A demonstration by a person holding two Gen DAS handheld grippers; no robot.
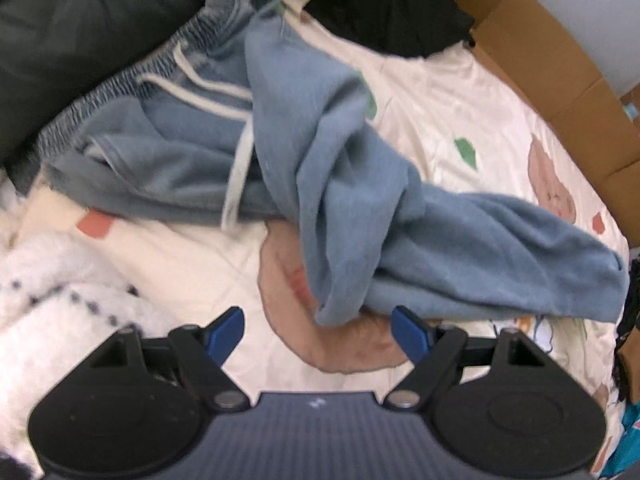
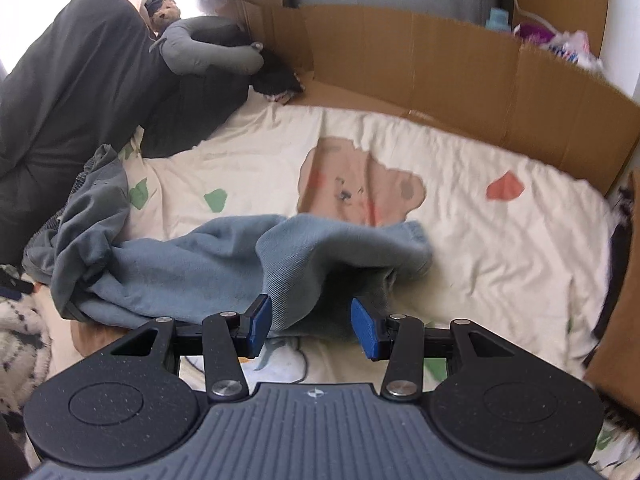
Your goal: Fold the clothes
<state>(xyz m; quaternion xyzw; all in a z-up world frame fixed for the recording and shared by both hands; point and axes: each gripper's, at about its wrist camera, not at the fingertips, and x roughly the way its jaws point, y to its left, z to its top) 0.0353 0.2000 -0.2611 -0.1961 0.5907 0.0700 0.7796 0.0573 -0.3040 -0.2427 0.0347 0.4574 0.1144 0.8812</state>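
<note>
Blue sweatpants (image 1: 340,184) lie crumpled on a cream bedsheet (image 1: 460,92) printed with bears. Their elastic waistband and white drawstring (image 1: 192,80) are at the upper left. My left gripper (image 1: 316,328) hangs open just over the sheet, and a bunched tip of the pants reaches between its fingers without touching the blue pads (image 1: 408,332). In the right wrist view one leg of the sweatpants (image 2: 192,264) rises off the bedsheet (image 2: 480,248) into my right gripper (image 2: 312,326). A thick fold fills the gap between its pads, so it looks shut on that fold.
Dark pillows (image 2: 80,80) and a grey plush (image 2: 208,48) lie at the head of the bed. Cardboard walls (image 2: 440,60) line the far side. A black garment (image 1: 392,8) sits at the top, and a white fluffy blanket (image 1: 60,288) lies at the left.
</note>
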